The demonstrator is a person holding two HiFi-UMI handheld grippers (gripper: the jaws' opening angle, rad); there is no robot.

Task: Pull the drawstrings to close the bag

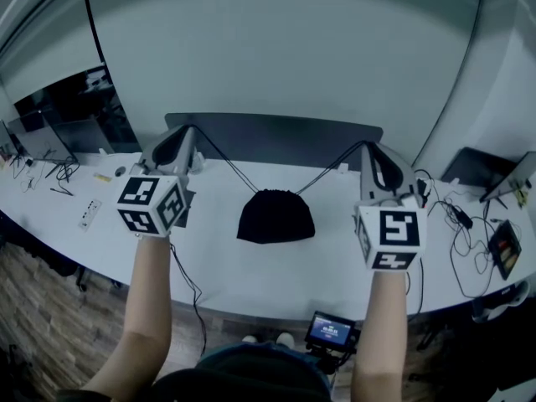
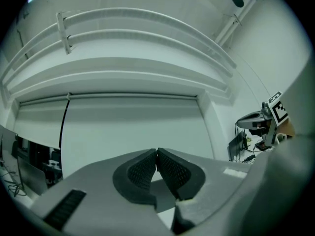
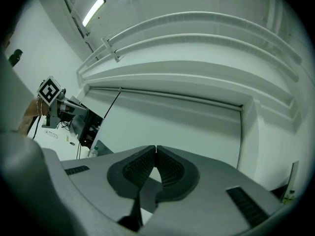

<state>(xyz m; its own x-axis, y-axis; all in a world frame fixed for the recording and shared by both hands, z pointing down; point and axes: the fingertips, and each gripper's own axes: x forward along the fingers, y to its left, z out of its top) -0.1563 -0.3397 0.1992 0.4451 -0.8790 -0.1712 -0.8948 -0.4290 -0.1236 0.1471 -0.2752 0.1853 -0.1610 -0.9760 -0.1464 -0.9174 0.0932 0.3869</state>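
Black bag (image 1: 275, 216) sits on the white surface (image 1: 218, 262), midway between the claws; left claw (image 1: 191, 134) pinches the left drawstring (image 1: 226, 162), right claw (image 1: 368, 151) the right drawstring (image 1: 328, 169), both cords slanting taut outward from its mouth.

A long white table (image 1: 251, 266) spans the view. A black bag (image 1: 275, 216) sits near its middle. Toward the left end lie a pale slim strip (image 1: 90, 214) and loose cables (image 1: 60, 172). Tangled black cords (image 1: 459, 218) and a dark flat device (image 1: 506, 248) lie at the right.
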